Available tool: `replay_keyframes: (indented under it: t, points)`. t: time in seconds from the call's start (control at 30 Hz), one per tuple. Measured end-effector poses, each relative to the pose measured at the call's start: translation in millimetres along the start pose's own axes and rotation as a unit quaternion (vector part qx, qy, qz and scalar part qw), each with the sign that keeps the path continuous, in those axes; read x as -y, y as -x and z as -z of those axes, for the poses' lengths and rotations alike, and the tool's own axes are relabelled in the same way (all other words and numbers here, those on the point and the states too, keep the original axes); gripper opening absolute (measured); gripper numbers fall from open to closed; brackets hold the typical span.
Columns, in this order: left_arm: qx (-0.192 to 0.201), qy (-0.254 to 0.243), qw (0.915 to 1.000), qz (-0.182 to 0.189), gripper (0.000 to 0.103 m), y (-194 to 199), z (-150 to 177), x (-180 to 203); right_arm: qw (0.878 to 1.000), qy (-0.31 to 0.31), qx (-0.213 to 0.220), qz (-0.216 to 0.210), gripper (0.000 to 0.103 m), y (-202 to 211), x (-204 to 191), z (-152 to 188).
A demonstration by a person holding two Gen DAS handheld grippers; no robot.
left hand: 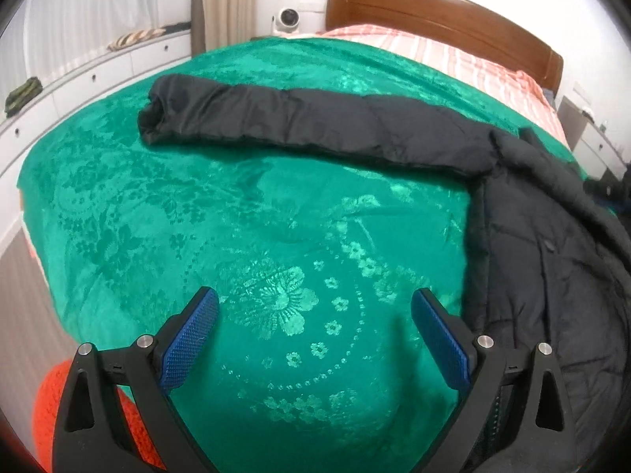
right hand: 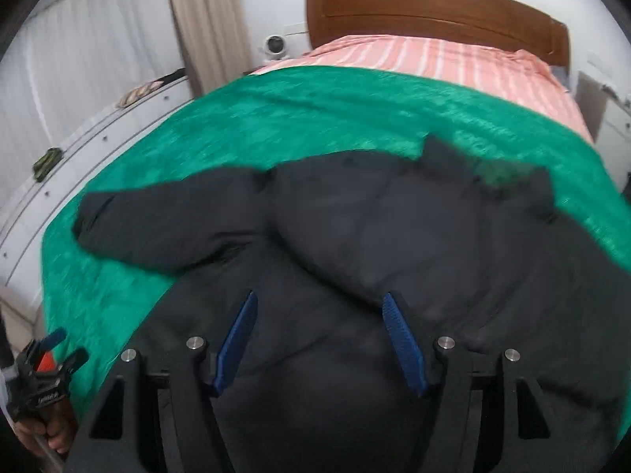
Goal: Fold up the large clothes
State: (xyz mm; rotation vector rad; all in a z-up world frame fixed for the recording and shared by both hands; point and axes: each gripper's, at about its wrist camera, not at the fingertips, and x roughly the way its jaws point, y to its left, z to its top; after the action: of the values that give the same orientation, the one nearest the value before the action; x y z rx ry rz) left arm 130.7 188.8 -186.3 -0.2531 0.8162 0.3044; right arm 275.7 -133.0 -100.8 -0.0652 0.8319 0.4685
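A black padded jacket (right hand: 355,236) lies on the green patterned blanket (right hand: 315,118) covering the bed. One sleeve (left hand: 295,118) stretches out to the left; the body (left hand: 552,244) lies at the right in the left wrist view. My left gripper (left hand: 315,303) is open and empty, above bare green blanket (left hand: 236,216) to the left of the jacket body. It also shows at the lower left of the right wrist view (right hand: 59,347). My right gripper (right hand: 319,299) is open and empty, just above the jacket body, with a folded-over sleeve (right hand: 394,228) ahead.
A wooden headboard (right hand: 434,12) and pink striped sheet (right hand: 434,63) are at the far end. White drawers (left hand: 79,86) run along the left wall, with a small camera (left hand: 288,19) in the corner. An orange knitted thing (left hand: 51,402) sits at the lower left.
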Motion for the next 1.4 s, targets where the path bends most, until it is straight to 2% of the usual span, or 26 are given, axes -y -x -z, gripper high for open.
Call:
replay_keyframes:
  t: [0.13, 0.27, 0.37, 0.43, 0.53, 0.63, 0.73, 0.87, 0.97, 1.07, 1.17, 1.27, 1.3, 1.37, 1.4]
  points:
    - [-0.010, 0.009, 0.9999, 0.004, 0.099, -4.7, 0.0, 0.3, 1.000, 0.012, 0.026, -0.004, 0.066, 27.3, -10.0, 33.9]
    - [-0.022, 0.000, 0.9998, -0.002, 0.099, -11.3, 2.4, 6.0, 0.998, -0.011, 0.059, 0.000, 0.074, 78.0, 20.0, 67.6]
    - [-0.029, -0.035, 0.9987, -0.025, 0.102, -18.0, 7.9, 16.9, 0.996, -0.039, 0.073, 0.019, 0.075, 110.3, 39.4, 95.9]
    - [-0.031, -0.043, 0.9983, -0.024, 0.102, -19.9, 10.1, 20.1, 0.995, -0.055, 0.080, 0.036, 0.075, 128.9, 49.7, 114.0]
    - [-0.033, -0.037, 0.9986, -0.018, 0.103, -21.3, 11.1, 19.2, 0.990, -0.075, 0.097, 0.065, 0.075, 162.8, 58.4, 146.4]
    - [-0.035, -0.027, 0.9989, -0.016, 0.103, -22.2, 13.6, 17.3, 0.983, -0.102, 0.124, 0.093, 0.082, 194.3, 60.5, 179.4]
    - [-0.038, -0.035, 0.9984, -0.023, 0.103, -19.8, 16.0, 20.0, 0.978, -0.122, 0.134, 0.102, 0.083, 205.9, 57.3, 199.5]
    - [-0.068, -0.030, 0.9973, -0.001, 0.102, -13.0, 7.6, 14.1, 0.980, -0.112, 0.128, 0.099, 0.083, 202.9, 49.2, 207.2]
    - [-0.054, 0.030, 0.9965, 0.056, 0.102, 2.9, -13.1, -6.6, 0.981, -0.095, 0.134, 0.099, 0.083, 201.2, 42.1, 204.5]
    - [-0.048, 0.106, 0.9857, 0.122, 0.102, 4.6, -46.3, -36.7, 0.983, -0.085, 0.135, 0.091, 0.083, 198.1, 36.7, 203.2]
    - [-0.068, 0.166, 0.9714, 0.155, 0.102, -26.8, -77.3, -66.6, 0.986, -0.077, 0.124, 0.083, 0.083, 190.7, 30.4, 204.3]
    - [-0.074, 0.222, 0.9653, 0.115, 0.102, -68.6, -98.6, -99.0, 0.987, -0.067, 0.119, 0.080, 0.083, 188.8, 23.0, 205.9]
    - [-0.071, 0.252, 0.9590, 0.108, 0.102, -80.5, -102.8, -110.9, 0.987, -0.063, 0.120, 0.081, 0.083, 189.6, 20.8, 206.2]
    - [-0.050, 0.310, 0.9413, 0.123, 0.102, -95.4, -112.6, -128.3, 0.988, -0.054, 0.121, 0.085, 0.083, 191.4, 17.0, 206.9]
    - [-0.042, 0.322, 0.9378, 0.122, 0.101, -98.4, -118.1, -131.7, 0.988, -0.052, 0.121, 0.086, 0.083, 191.7, 15.9, 207.6]
